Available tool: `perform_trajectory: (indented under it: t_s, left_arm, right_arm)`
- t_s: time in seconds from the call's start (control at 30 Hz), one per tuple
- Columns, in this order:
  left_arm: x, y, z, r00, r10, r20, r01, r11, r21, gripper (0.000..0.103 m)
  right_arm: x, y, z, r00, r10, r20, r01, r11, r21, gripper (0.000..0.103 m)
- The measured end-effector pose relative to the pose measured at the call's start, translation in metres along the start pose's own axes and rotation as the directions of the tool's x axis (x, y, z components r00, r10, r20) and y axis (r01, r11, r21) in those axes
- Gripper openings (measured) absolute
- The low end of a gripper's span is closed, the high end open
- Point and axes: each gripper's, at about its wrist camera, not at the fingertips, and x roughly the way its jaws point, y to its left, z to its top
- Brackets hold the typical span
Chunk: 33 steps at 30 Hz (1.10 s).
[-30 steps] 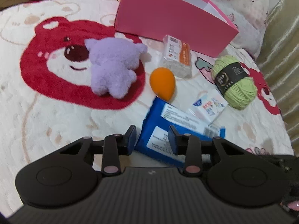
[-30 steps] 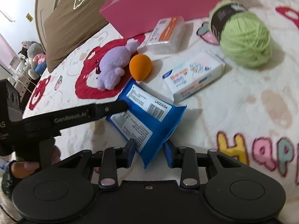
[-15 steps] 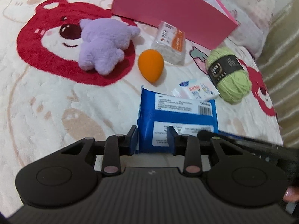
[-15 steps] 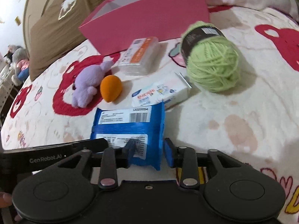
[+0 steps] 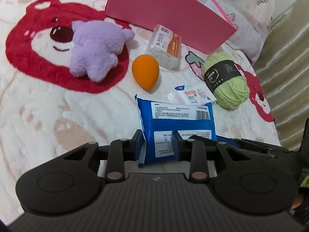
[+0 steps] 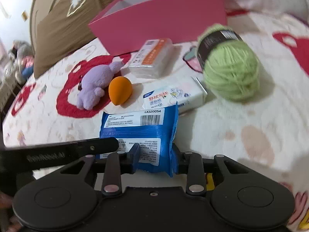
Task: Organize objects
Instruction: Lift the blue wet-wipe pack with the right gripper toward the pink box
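A blue wipes pack (image 5: 177, 112) with white labels lies on the bear-print blanket, its near end raised. My left gripper (image 5: 156, 145) has its jaws closing, and its pads press the pack's near left corner. My right gripper (image 6: 155, 156) is also closing, its pads pinching the near right part of the same pack (image 6: 139, 127). The left gripper's black finger (image 6: 77, 150) reaches in beside the right one. Behind the pack lie a white tissue pack (image 5: 193, 96), an orange egg-shaped sponge (image 5: 145, 72), a purple plush (image 5: 94, 46), a clear box with an orange label (image 5: 166, 46) and a green yarn ball (image 5: 226, 83).
An open pink box (image 5: 164, 11) stands at the back of the bed, right behind the clear box. A brown pillow (image 6: 58, 23) lies at the far left and a white printed pillow (image 5: 256, 9) at the far right. A beige curtain (image 5: 285, 58) borders the right side.
The blue pack has swung from lying diagonally to straight between both pairs of jaws. Both grippers have closed onto its near end, which now stands off the blanket.
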Motion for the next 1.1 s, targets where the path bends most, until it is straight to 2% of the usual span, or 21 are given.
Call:
perform_trajectory:
  t_s: [0.17, 0.33, 0.53, 0.63, 0.7, 0.83, 1.1]
  left_arm:
    - [0.005, -0.003, -0.004, 0.999, 0.032, 0.012, -0.032, 0.999, 0.000, 0.029]
    - [0.009, 0.002, -0.001, 1.000, 0.007, 0.031, -0.006, 1.000, -0.008, 0.029]
    - [0.002, -0.010, -0.005, 0.999, 0.012, 0.049, -0.014, 0.999, 0.038, 0.029]
    - [-0.005, -0.014, -0.006, 0.999, 0.010, 0.053, -0.013, 0.999, 0.045, 0.029]
    - [-0.013, -0.017, -0.006, 0.998, -0.008, 0.064, 0.006, 1.000, 0.028, 0.029]
    - [-0.023, -0.034, -0.010, 0.997, -0.005, 0.083, -0.002, 0.997, 0.083, 0.029]
    - [-0.037, -0.054, -0.013, 0.996, -0.025, 0.087, 0.018, 0.997, 0.080, 0.029]
  right_arm:
    - [0.002, -0.001, 0.000, 1.000, 0.001, -0.002, -0.001, 0.999, -0.043, 0.037]
    - [0.004, 0.002, 0.003, 1.000, -0.020, -0.008, 0.019, 0.996, -0.084, 0.037]
    - [0.004, -0.009, 0.006, 0.999, 0.026, -0.021, -0.026, 1.000, -0.012, 0.037]
    - [0.001, -0.001, 0.004, 1.000, 0.008, -0.006, -0.009, 0.997, -0.075, 0.036]
    - [-0.002, 0.002, 0.003, 1.000, 0.011, 0.001, -0.011, 0.995, -0.102, 0.036]
    - [-0.015, -0.007, 0.004, 0.999, 0.051, 0.008, -0.050, 0.997, -0.063, 0.036]
    - [-0.045, -0.011, 0.005, 0.998, 0.050, 0.049, -0.043, 0.989, -0.141, 0.040]
